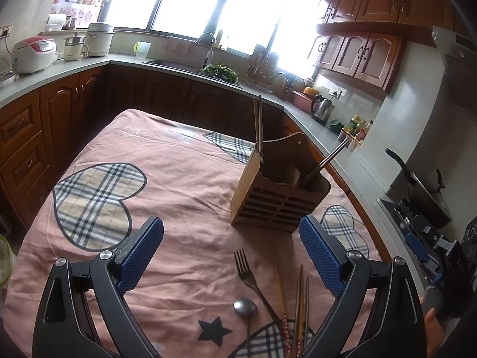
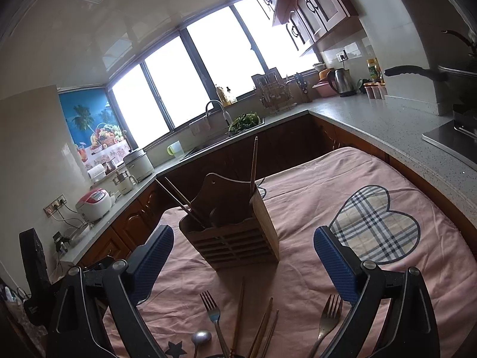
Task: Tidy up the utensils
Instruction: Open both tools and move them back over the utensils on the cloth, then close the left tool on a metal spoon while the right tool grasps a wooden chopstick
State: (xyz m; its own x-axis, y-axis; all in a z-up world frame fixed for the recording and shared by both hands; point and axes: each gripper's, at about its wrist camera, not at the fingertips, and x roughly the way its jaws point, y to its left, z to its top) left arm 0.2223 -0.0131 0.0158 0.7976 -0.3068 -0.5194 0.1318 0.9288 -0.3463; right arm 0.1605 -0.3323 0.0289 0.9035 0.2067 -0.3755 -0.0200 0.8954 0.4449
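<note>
Holder (image 1: 278, 197) beyond scattered forks, chopsticks (image 1: 299, 301)

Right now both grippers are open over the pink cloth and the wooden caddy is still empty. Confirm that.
Not quite. The wooden caddy is not empty: the right wrist view shows chopsticks standing in it and more handles leaning out of its other side. The rest holds: left gripper and right gripper both stand open over the pink cloth, holding nothing.

We see the wooden utensil holder (image 2: 235, 238) on the pink cloth (image 2: 298, 208), chopsticks upright inside. Just before it lie two forks (image 2: 213, 310), a spoon (image 2: 201, 337) and chopsticks (image 2: 262, 331), between the right gripper's (image 2: 244, 256) wide-apart, empty jaws.
</note>
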